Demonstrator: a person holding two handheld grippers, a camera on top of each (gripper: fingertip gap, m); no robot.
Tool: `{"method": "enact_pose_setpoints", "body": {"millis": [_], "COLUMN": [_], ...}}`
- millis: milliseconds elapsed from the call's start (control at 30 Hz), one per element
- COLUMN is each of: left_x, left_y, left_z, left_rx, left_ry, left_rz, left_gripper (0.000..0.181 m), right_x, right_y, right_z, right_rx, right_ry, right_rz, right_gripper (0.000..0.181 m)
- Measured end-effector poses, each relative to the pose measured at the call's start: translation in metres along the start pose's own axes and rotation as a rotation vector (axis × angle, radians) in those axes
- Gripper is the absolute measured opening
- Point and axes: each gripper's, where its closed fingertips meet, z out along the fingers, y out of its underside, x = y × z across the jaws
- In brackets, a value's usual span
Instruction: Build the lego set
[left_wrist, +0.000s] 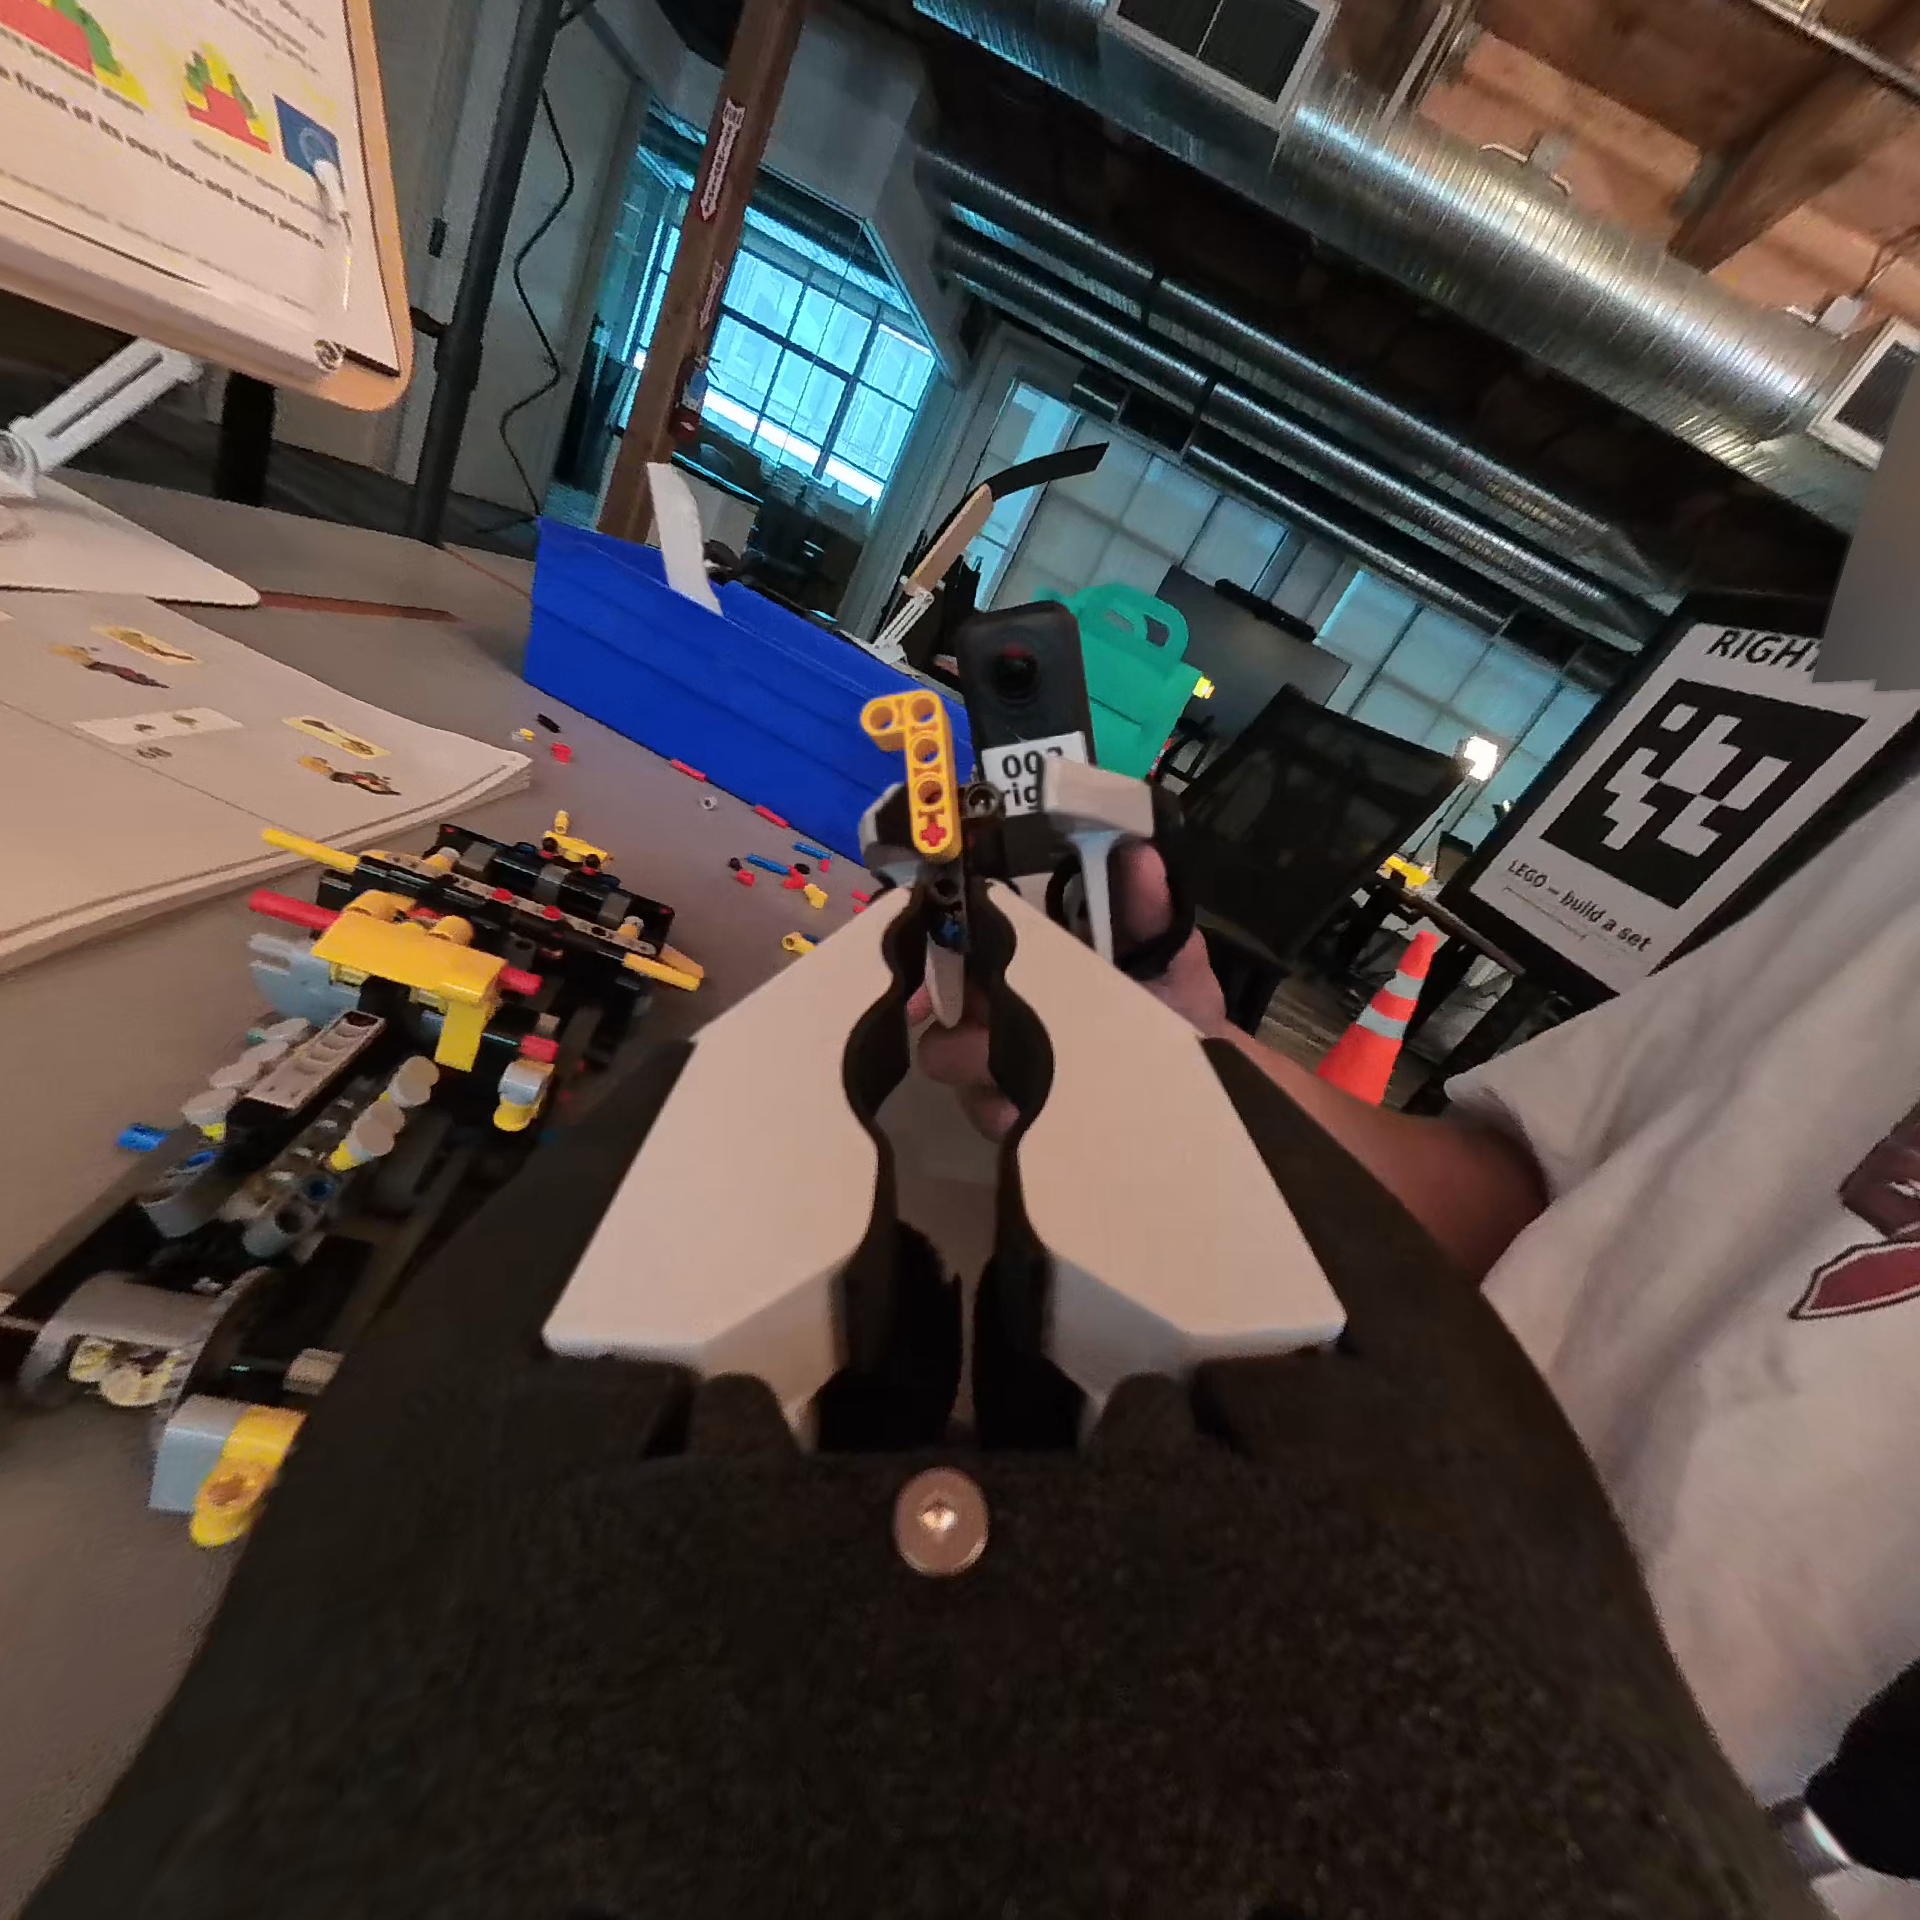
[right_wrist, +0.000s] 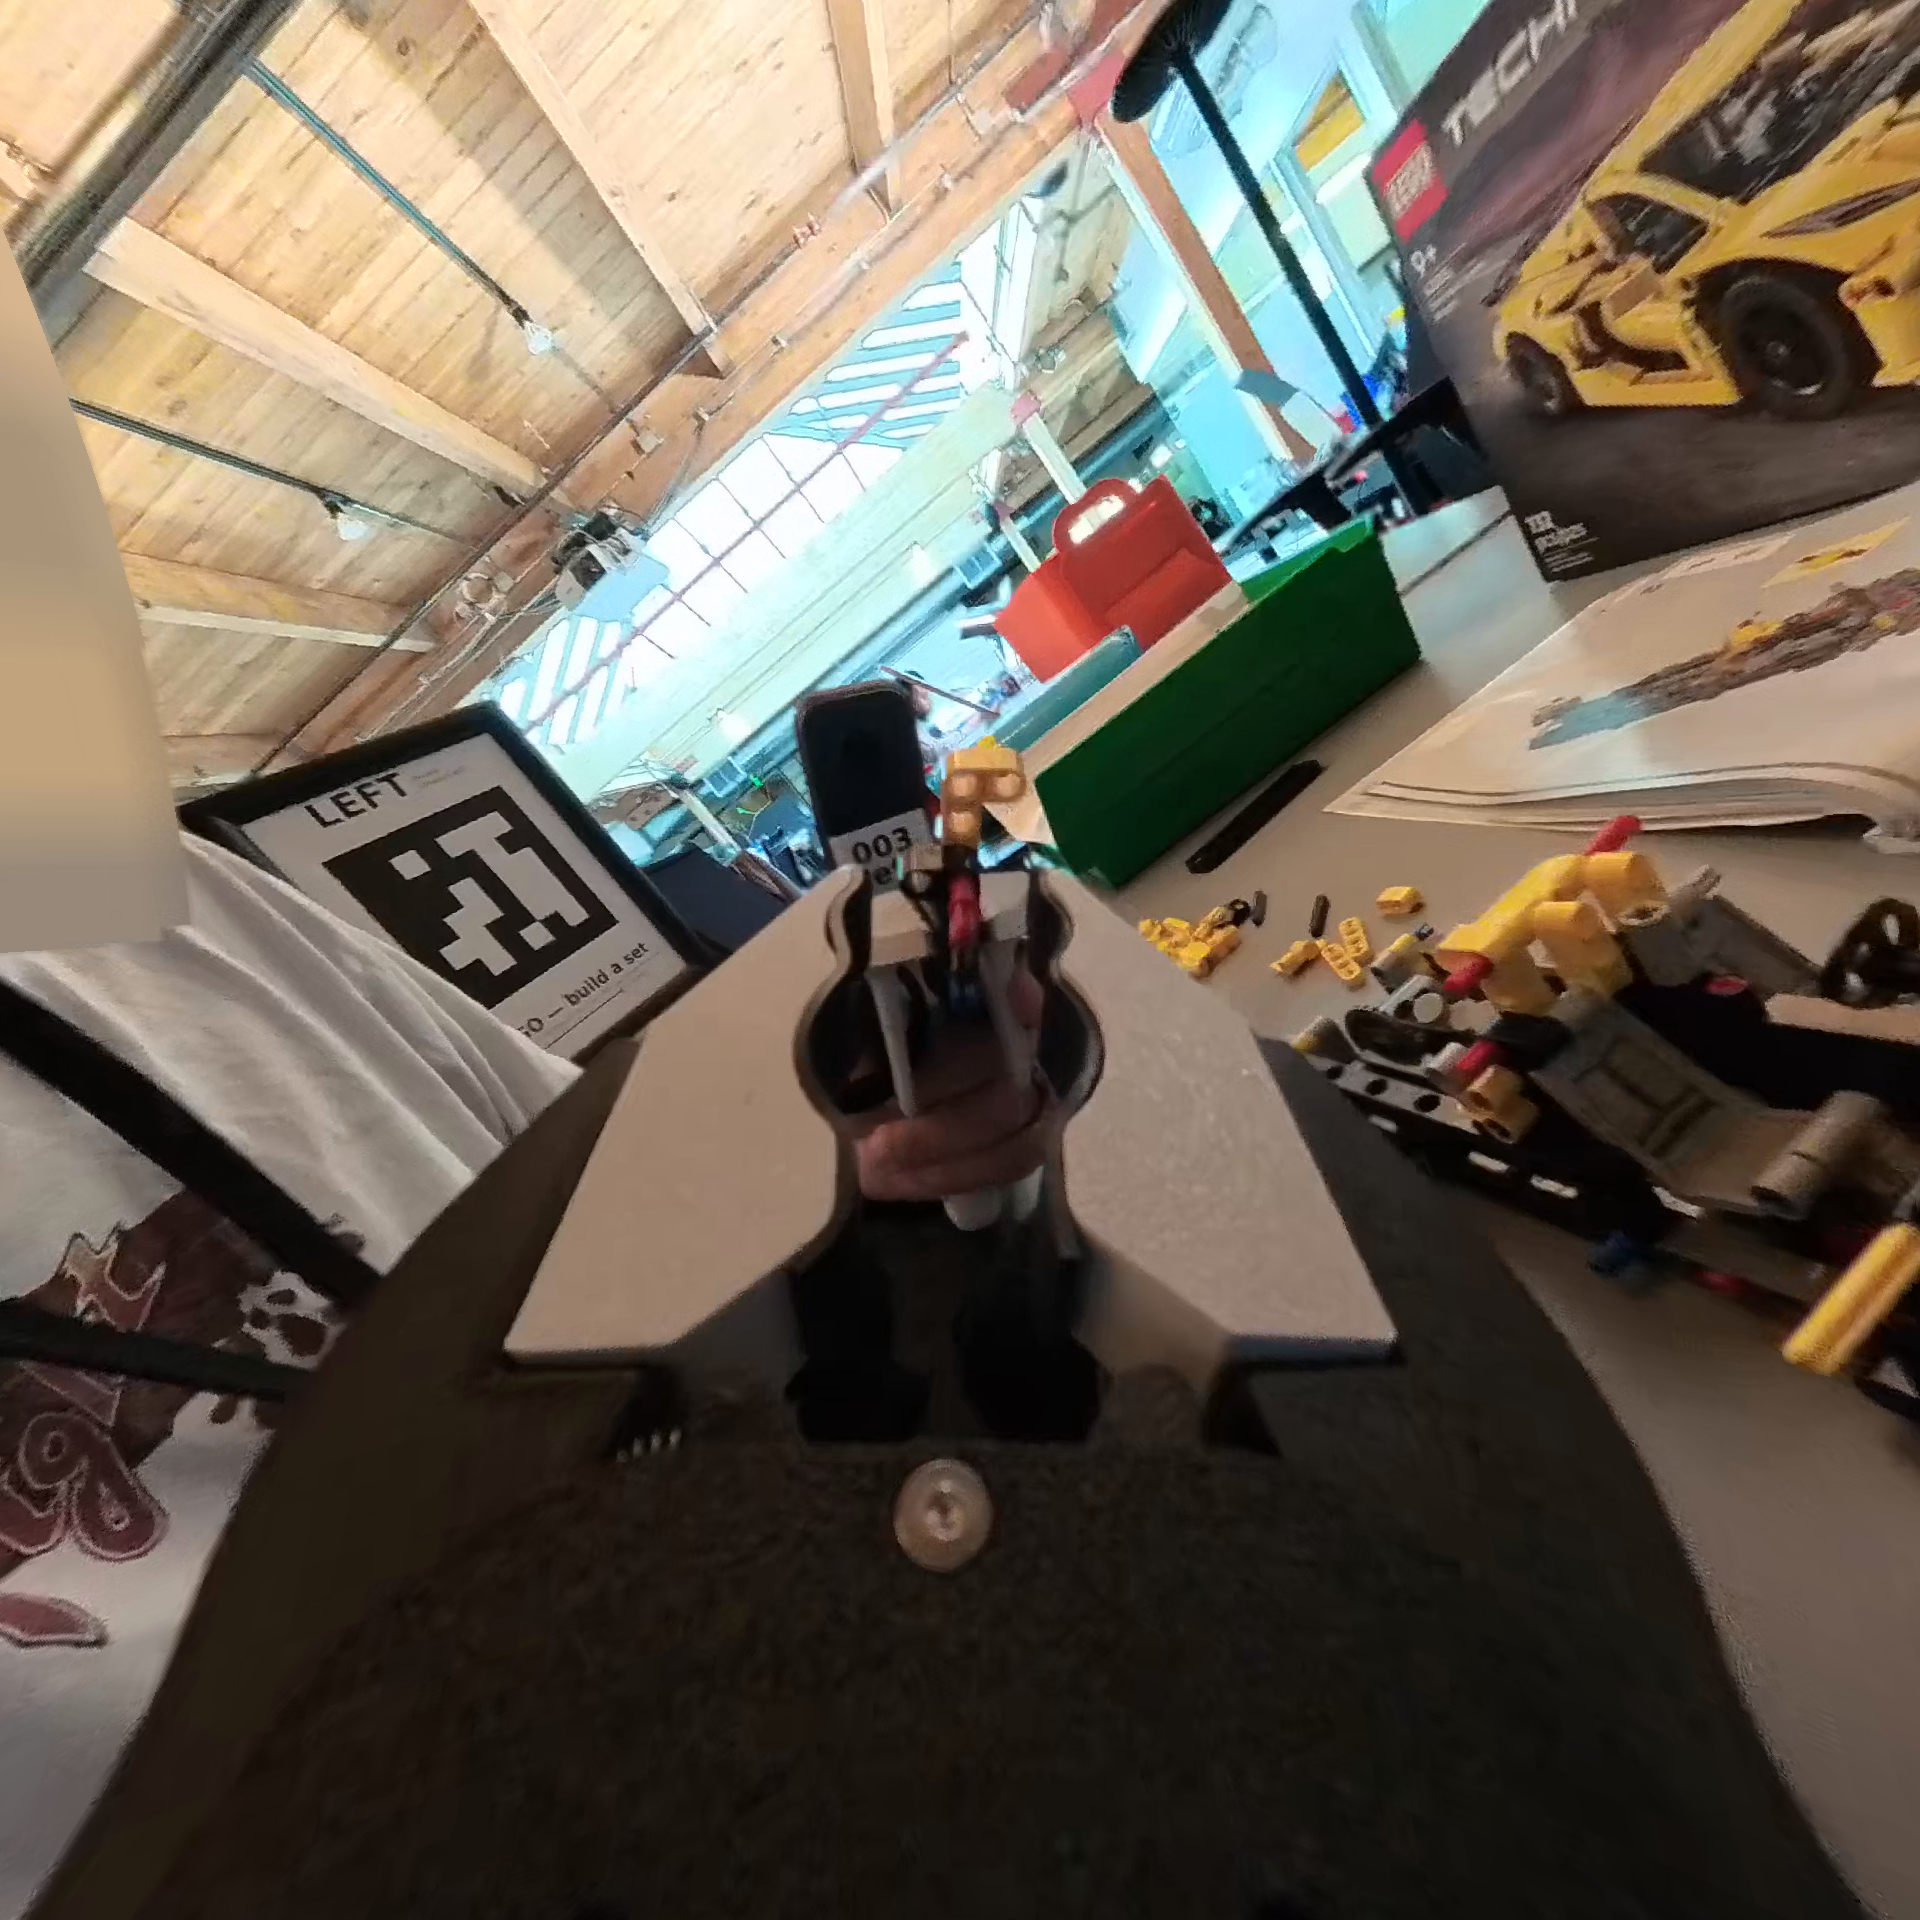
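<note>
**A:** Where is the piece being worked on?

**B:** Up in the air above the table (left_wrist: 665, 831), between the two tools. The left claw (left_wrist: 951, 914) is pinching a small assembly: a yellow L-shaped beam (left_wrist: 916, 774) with a red cross-shaped axle end showing low on it, fixed to a dark grey stub. In the right wrist view the same yellow L-shaped beam (right_wrist: 977, 795) pokes up just past the tips.

**A:** And the right claw?

**B:** The right claw (right_wrist: 940, 914) is nearly pressed together, tips meeting the other tool head-on around that assembly. Something red and dark sits in the narrow gap, but I cannot tell whether its tips truly clamp it.

**A:** Where is the rest of the set?

**B:** The half-built car chassis (left_wrist: 416, 997), black and grey with yellow panels and red axles, lies on the table well below the tools. Loose pieces (left_wrist: 779, 862) in red, blue and yellow are scattered between the chassis and a blue bin (left_wrist: 707, 675). An open instruction booklet (left_wrist: 208, 769) lies beside the chassis. From the right wrist view, a green bin (right_wrist: 1226, 717) and the set's box (right_wrist: 1683, 260) stand toward the table's far edge.
</note>
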Motion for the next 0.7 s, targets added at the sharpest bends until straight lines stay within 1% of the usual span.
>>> {"method": "enact_pose_setpoints", "body": {"millis": [67, 100, 167, 267, 400, 500, 533, 600, 700], "left_x": [-0.002, -0.002, -0.003, -0.004, -0.009, -0.009, -0.008, -0.007, -0.009], "left_y": [0.0, 0.001, 0.003, 0.004, -0.003, -0.009, -0.01, -0.01, -0.008], "left_z": [0.001, 0.002, 0.003, 0.004, 0.005, 0.007, 0.009, 0.011, 0.011], "left_rx": [0.002, -0.002, -0.012, -0.016, 0.042, 0.104, 0.118, 0.126, 0.12], "left_ry": [-0.003, -0.002, -0.008, -0.018, -0.049, -0.042, -0.045, -0.051, -0.06], "left_rz": [-0.02, -0.026, -0.027, -0.027, -0.067, -0.115, -0.115, -0.114, -0.121], "left_gripper": [0.007, 0.007, 0.008, 0.008, 0.007, 0.007, 0.007, 0.007, 0.008], "right_x": [0.001, 0.001, 0.003, 0.004, 0.008, 0.006, 0.008, 0.008, 0.01], "right_y": [0.002, 0.002, 0.003, 0.004, 0.003, -0.004, -0.006, -0.009, -0.008], "right_z": [0.002, 0.003, 0.001, -0.001, 0.002, 0.005, 0.005, 0.005, 0.005], "right_rx": [-0.007, -0.007, -0.019, -0.011, 0.014, 0.087, 0.109, 0.141, 0.146], "right_ry": [0.018, 0.02, 0.039, 0.018, 0.036, 0.034, 0.041, 0.016, 0.005], "right_rz": [-0.011, -0.017, -0.024, 0.038, 0.057, 0.067, 0.079, 0.119, 0.154], "right_gripper": [0.017, 0.014, 0.014, 0.014, 0.014, 0.011, 0.006, 0.006, 0.006]}}
